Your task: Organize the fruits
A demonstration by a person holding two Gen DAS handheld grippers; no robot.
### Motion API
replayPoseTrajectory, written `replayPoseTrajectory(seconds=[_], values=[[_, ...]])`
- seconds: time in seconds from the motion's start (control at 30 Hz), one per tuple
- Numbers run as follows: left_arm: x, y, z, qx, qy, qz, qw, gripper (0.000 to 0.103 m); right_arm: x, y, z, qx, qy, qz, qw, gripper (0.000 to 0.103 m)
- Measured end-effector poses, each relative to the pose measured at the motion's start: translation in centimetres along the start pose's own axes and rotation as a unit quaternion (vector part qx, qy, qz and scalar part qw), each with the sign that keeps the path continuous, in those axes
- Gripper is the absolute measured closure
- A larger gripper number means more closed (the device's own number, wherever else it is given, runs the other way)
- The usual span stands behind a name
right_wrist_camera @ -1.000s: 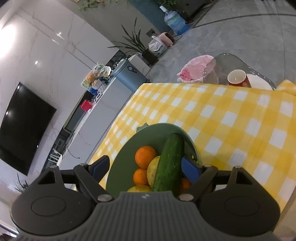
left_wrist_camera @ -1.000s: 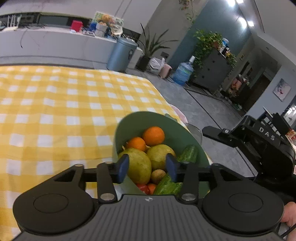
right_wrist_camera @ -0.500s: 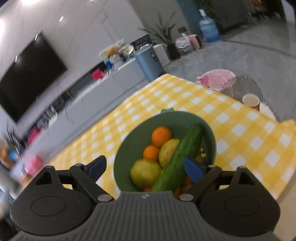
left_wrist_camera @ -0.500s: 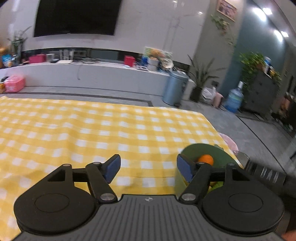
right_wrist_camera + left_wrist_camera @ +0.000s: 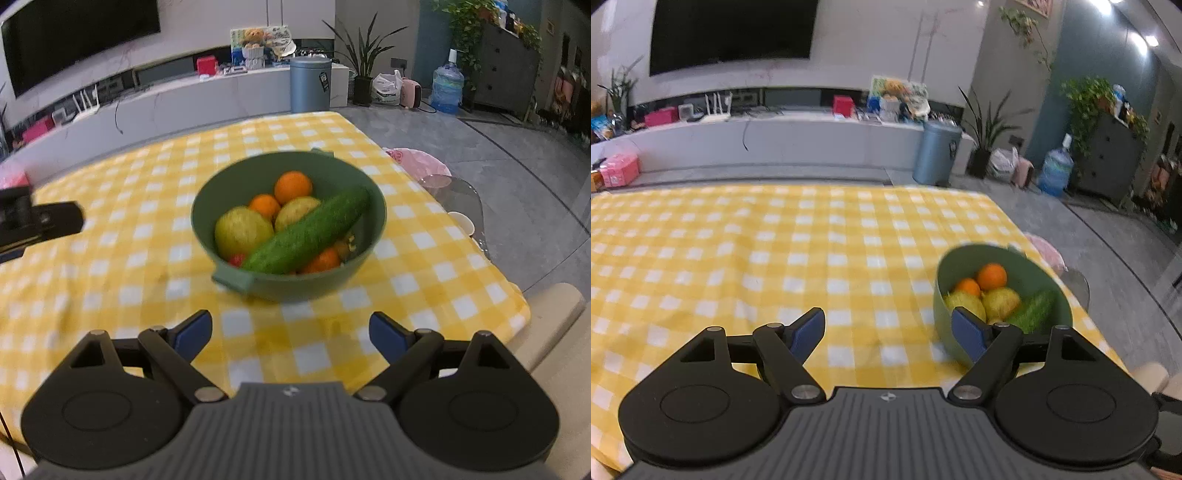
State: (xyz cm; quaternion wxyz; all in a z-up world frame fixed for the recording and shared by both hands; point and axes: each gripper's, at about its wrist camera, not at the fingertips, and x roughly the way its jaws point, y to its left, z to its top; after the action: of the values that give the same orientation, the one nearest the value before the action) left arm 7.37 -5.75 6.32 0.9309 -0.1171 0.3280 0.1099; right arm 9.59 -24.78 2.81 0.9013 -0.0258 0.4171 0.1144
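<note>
A green bowl (image 5: pixel 221 195) stands on the yellow checked tablecloth (image 5: pixel 147 206) near its right edge. It holds a cucumber (image 5: pixel 308 232), oranges (image 5: pixel 293 186), yellow-green pears (image 5: pixel 242 230) and small red fruit. My right gripper (image 5: pixel 290 330) is open and empty, pulled back in front of the bowl. My left gripper (image 5: pixel 888 330) is open and empty, left of the bowl (image 5: pixel 942 295); its right fingertip (image 5: pixel 967 328) overlaps the bowl's near wall in view. The left gripper's body shows in the right wrist view (image 5: pixel 37 221).
The table's right edge (image 5: pixel 517 295) drops to a grey floor with a glass side table and cup (image 5: pixel 461 221). A pink bag (image 5: pixel 417 162) lies on the floor. A blue bin (image 5: pixel 936 153) and a low cabinet stand behind the table.
Both grippers have pulled back from the bowl and levelled out. The left one opened and swung left. The cucumber lies in the bowl, free of the right gripper.
</note>
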Motion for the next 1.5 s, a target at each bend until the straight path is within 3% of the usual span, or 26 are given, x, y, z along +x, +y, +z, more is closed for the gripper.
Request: replayPoseTrajectory(seconds=[0.27,0.83,1.5], values=[[0.4,-0.4,-1.5,0.014,0.03,-0.025,0.9992,0.012,-1.4,0.4,-0.2,-0.005,-0.006,-0.012,1.0,0.014],[0.2,-2.4,-2.5,0.037,0.033,-0.038,0.9981,0.012,-1.9,0.4,-0.3,-0.002,-0.004,-0.021,1.0,0.015],[0.8,-2.6,-2.9,0.027,0.05,-0.051,0.9971,0.012,-1.7,0.4,-0.6,-0.016,0.001,-0.028,0.999,0.015]])
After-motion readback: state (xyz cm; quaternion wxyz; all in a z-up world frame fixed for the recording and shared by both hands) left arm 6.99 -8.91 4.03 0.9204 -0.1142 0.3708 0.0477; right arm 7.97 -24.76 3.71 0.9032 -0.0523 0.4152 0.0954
